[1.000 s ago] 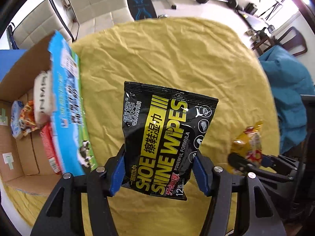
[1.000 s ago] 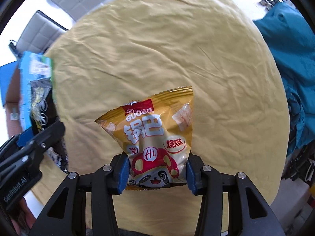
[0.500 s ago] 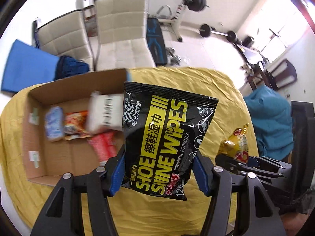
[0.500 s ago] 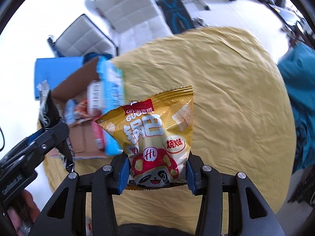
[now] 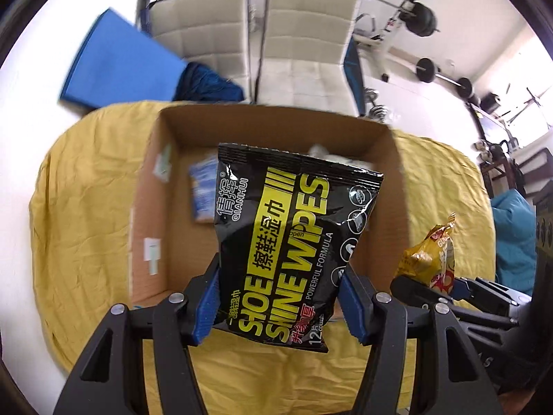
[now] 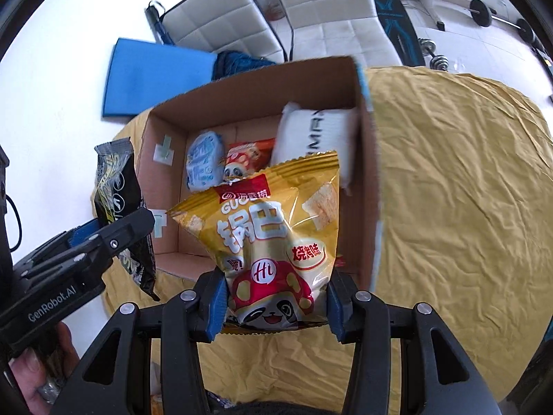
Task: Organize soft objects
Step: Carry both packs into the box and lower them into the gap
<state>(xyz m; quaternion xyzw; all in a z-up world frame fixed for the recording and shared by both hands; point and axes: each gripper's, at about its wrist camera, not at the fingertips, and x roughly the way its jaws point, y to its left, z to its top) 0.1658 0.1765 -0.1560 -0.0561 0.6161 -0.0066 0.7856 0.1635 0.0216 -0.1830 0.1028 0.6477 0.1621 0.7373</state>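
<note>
- Left gripper (image 5: 280, 306): clamped on black shoe-wipes pack (image 5: 293, 238), held above the cardboard box (image 5: 390, 186).
- Right gripper (image 6: 274, 306): clamped on yellow snack bag (image 6: 273, 235), over box's near edge.
- Box sits on yellow cloth (image 6: 459, 207); holds white pack (image 6: 318, 135), blue pouch (image 6: 204, 159).

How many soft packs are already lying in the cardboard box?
3 visible: blue pack at left, red snack bag in the middle, white pack at right. The held bags may hide more.
</note>
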